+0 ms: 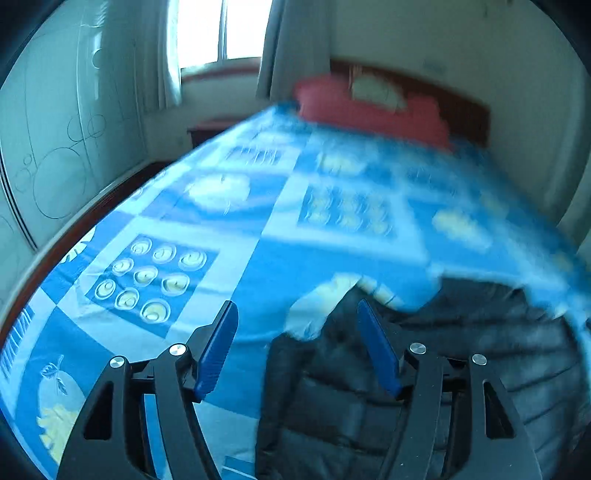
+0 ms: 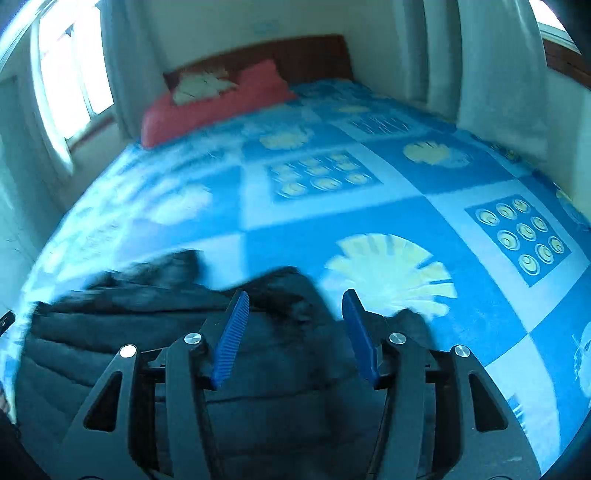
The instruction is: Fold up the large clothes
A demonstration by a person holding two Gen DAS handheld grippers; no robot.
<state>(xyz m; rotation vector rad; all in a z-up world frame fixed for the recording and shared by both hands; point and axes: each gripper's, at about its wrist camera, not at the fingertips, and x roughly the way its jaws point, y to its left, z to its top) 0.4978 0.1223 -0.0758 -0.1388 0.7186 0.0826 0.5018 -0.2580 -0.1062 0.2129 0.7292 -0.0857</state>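
Note:
A black quilted puffer jacket lies on a bed covered by a blue patterned sheet. My left gripper hovers over the jacket's left edge. Its blue pads stand wide apart and grip nothing. In the right wrist view the same jacket spreads across the lower left, with a rumpled dark fold near its far edge. My right gripper hangs above that part of the jacket, jaws apart, and the cloth lies below the pads rather than pinched between them. Both views are blurred.
A red pillow rests against the dark wooden headboard at the far end of the bed. A pale wardrobe door with circle patterns stands along the left. Windows with curtains flank the bed.

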